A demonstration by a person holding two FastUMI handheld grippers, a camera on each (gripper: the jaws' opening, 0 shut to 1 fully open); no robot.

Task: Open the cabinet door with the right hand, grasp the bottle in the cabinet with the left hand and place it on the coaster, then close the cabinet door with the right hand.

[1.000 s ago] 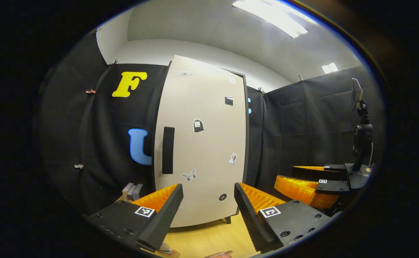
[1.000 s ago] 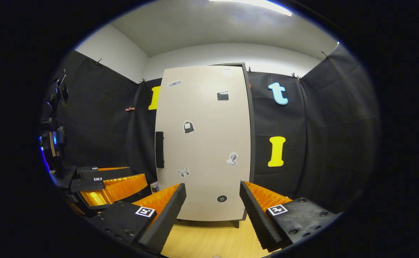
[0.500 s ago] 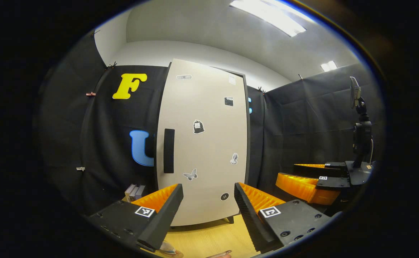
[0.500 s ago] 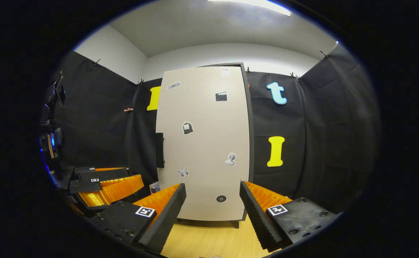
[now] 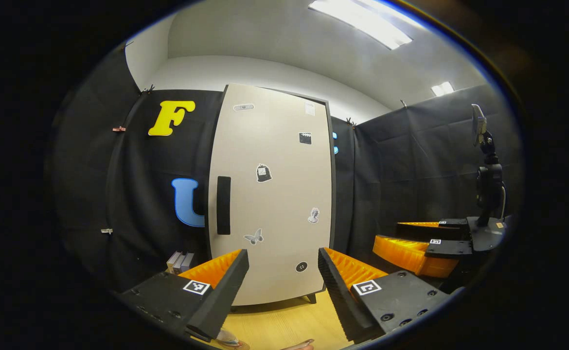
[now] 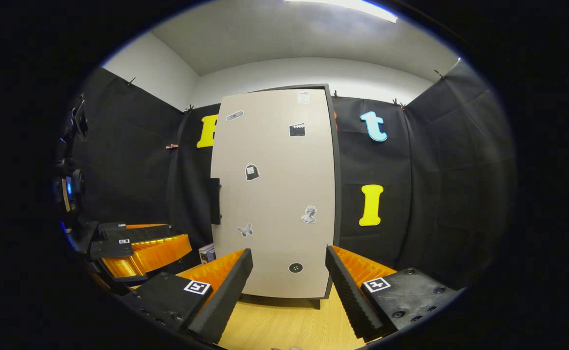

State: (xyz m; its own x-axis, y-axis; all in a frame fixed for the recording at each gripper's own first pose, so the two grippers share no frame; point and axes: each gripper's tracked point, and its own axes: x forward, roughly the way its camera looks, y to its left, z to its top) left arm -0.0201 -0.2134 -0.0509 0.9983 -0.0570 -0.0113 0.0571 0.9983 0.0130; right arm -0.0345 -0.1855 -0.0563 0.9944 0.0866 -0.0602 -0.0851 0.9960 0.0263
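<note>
Door [image 6: 275, 194] shut, far and dead ahead of right gripper [image 6: 288, 277], jaws spread and empty. Handle [image 6: 215, 201] a vertical black bar at the door's left edge, so up and left of those jaws. Left gripper [image 5: 283, 277] likewise spread, empty. Bottle presumably behind the door, hidden.

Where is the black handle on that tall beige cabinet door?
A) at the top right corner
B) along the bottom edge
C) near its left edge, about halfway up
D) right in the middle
C: the black handle stands upright close to the left edge of the closed cabinet door, about halfway up, with stickers scattered over the rest.
</note>
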